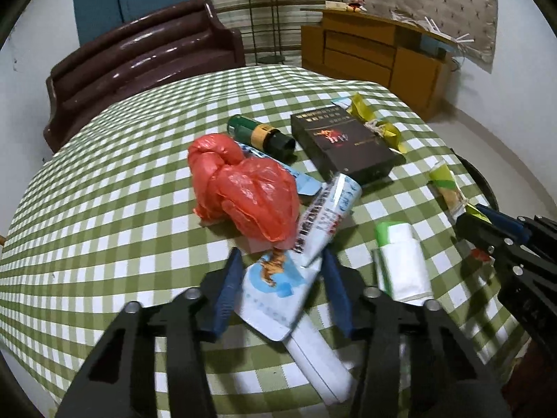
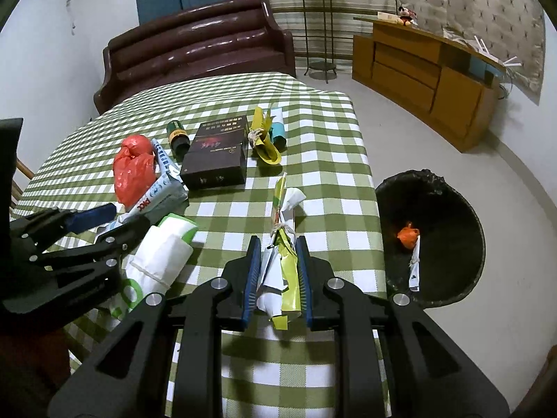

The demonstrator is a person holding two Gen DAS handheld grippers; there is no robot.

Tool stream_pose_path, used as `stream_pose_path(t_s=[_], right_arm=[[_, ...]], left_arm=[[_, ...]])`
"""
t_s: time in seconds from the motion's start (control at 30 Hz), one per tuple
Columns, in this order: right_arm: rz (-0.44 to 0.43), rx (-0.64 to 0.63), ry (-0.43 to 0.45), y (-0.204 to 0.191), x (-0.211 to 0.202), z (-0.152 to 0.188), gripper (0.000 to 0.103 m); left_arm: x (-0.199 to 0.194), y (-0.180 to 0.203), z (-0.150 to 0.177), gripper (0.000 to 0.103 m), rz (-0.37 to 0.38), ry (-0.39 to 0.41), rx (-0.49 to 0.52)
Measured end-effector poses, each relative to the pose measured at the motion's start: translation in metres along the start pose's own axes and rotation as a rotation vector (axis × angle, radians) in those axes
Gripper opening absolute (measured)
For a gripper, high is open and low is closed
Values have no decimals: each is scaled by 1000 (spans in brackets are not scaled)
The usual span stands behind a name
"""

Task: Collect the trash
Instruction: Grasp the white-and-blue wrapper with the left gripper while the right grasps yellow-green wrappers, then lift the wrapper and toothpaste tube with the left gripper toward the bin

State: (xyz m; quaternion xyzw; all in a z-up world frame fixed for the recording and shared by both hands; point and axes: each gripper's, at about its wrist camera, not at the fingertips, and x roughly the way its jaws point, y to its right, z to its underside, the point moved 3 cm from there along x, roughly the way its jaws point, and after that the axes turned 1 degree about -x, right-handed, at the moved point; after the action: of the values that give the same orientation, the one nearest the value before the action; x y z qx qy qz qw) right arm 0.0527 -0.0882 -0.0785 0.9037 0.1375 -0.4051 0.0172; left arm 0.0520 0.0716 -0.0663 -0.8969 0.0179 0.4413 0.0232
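On the green-checked tablecloth (image 2: 323,160), the right gripper (image 2: 277,271) is closed tight on a tied yellow-and-white wrapper bundle (image 2: 283,264). The left gripper (image 1: 282,280), half open, straddles a white-and-blue tube (image 1: 275,289) without pressing it. The black bin (image 2: 449,188) stands at three o'clock.

Print on flat dark brown cardboard box (image 1: 343,142) too small to read; blurred white-and-blue paper packet (image 1: 275,296) between left gripper (image 1: 283,280) pads, contact uncertain, lower end hidden by gripper frame; black round trash bin (image 2: 452,188) partly behind checked tablecloth (image 2: 323,160) edge; white-and-green wrapped roll (image 2: 163,254) half hidden by black linkage
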Motion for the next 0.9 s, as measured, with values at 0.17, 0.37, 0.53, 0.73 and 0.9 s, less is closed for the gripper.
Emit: stream_pose_path(t_s=[0.17, 0.37, 0.53, 0.73, 0.9], right_arm=[[-1, 4, -5, 2, 3, 1, 20], [0, 7, -3, 3, 2, 1, 20], [4, 8, 1, 6, 2, 1, 20], [6, 7, 5, 7, 1, 0, 20], [16, 6, 17, 9, -3, -2, 20]], left_arm=[[-5, 2, 0, 36, 13, 22, 14], [-12, 3, -3, 33, 37, 35, 10], [-21, 3, -5, 33, 62, 44, 4], [-28, -1, -9, 33, 93, 41, -31], [-39, -1, -13, 33, 92, 64, -35]])
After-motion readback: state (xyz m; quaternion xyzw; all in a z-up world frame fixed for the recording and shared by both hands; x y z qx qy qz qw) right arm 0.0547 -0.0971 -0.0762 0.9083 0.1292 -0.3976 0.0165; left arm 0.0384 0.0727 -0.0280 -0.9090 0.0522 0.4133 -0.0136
